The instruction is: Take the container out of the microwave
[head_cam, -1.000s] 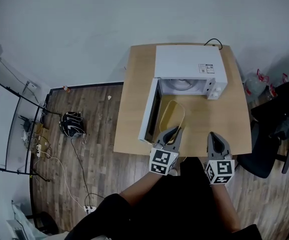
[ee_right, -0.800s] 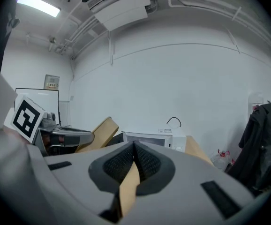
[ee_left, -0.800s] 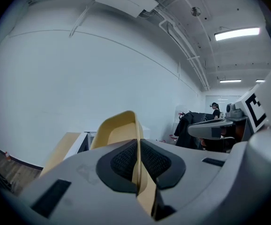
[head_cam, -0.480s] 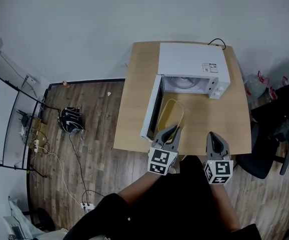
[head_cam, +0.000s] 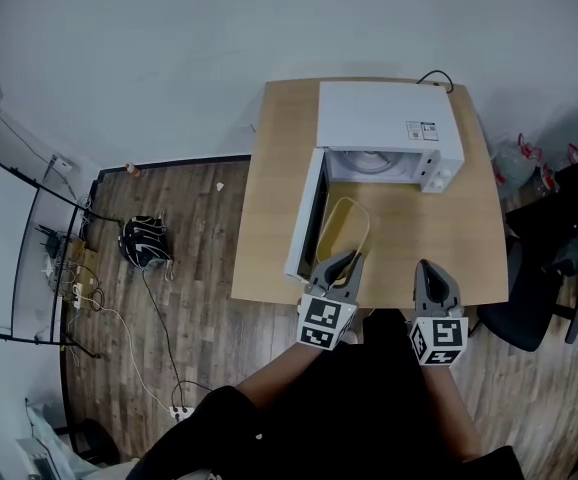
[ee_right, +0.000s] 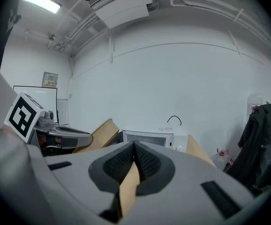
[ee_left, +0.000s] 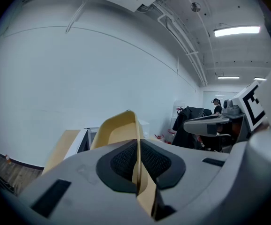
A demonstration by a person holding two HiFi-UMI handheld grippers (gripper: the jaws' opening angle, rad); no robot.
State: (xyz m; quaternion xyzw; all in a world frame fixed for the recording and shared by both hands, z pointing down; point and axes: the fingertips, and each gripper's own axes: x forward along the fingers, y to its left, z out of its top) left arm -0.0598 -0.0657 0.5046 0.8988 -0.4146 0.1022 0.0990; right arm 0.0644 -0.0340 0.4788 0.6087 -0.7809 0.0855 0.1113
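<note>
Fingers of the left gripper point(ee_left: 136, 143): closed on the thin rim of the yellow container point(ee_left: 117, 128), one pad on each side of the wall.
Fingers of the right gripper point(ee_right: 134, 147): pressed together, with nothing between them.
Left gripper in the head view point(head_cam: 346, 264): it held the near end of the container point(head_cam: 344, 230).
Right gripper in the head view point(head_cam: 432, 274): it was beside the left one, above the near edge of the tabletop point(head_cam: 444, 243), apart from the container.
Container: outside the microwave point(head_cam: 389, 118), above the tabletop just in front of the open cavity. Whether it rested on the tabletop, I could not tell.
Microwave: white, at the far side of the tabletop.
Door point(head_cam: 305, 230): swung open to the left, right beside the container.
Cable point(head_cam: 431, 80): black, behind the microwave.
Floor point(head_cam: 169, 298): dark wood planks, left of the tabletop.
</note>
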